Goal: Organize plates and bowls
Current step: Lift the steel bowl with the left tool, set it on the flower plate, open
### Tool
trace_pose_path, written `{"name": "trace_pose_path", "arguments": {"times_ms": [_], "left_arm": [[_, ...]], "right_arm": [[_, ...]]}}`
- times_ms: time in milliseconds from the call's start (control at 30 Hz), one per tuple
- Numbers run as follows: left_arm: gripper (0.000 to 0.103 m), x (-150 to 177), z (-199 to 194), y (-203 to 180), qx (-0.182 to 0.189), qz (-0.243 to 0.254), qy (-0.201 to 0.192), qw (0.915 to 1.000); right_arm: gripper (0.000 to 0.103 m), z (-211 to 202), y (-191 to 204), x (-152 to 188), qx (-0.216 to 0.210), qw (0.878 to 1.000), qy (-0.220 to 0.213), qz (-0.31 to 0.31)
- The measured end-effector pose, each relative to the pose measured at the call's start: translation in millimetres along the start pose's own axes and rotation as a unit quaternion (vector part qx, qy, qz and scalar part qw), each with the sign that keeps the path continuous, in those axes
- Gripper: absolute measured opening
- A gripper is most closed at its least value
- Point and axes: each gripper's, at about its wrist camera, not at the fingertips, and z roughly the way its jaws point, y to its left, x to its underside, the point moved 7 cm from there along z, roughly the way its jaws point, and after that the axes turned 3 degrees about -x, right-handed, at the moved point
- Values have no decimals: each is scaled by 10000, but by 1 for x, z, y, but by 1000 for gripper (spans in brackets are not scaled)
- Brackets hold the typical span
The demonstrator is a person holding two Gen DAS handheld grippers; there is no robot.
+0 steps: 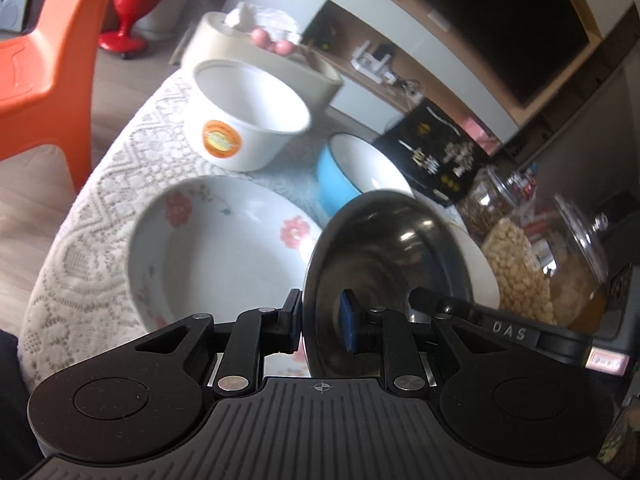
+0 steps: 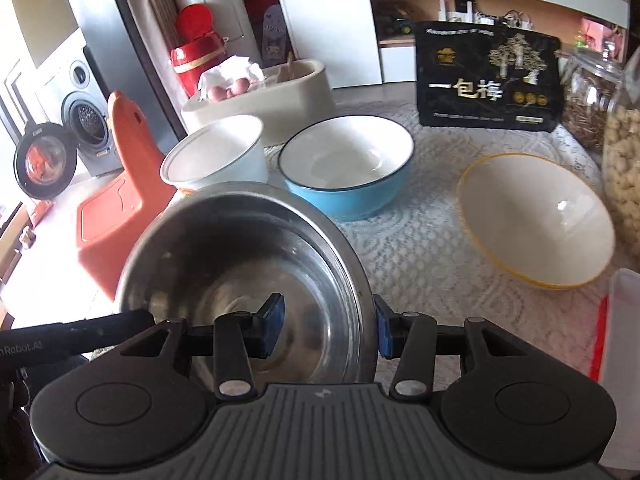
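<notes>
Now both tools (image 1: 322,322) (image 2: 328,330) pinch steel bowl (image 2: 240,264).

Shiny steel bowl (image 2: 240,264), glossy ceramic plate (image 1: 216,248), lace tablecloth (image 2: 420,276).

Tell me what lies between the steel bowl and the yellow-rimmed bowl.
Only bare lace tablecloth lies between the steel bowl and the yellow-rimmed bowl; the right wrist view shows it.
</notes>
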Motion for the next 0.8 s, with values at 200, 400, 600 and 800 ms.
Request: {"name": "trace_pose_path", "arguments": {"times_ms": [200,400,600,800], "left_arm": [[22,-11,1,34,-358,-266,-131,9989],[22,-21,3,59,-660,-373,-253,9968],[23,-23,15,76,-945,-291,-158,9950],[22,-27,8,82,-972,-189,-320,9946]], "right_arm": [[46,28,31,-4,-196,9994,175,-217],[46,51,50,-9,-268,9984,306,-386],[46,66,63,-10,-217,9976,309,-577],[46,68,62,-7,-202,9975,285,-619]]}}
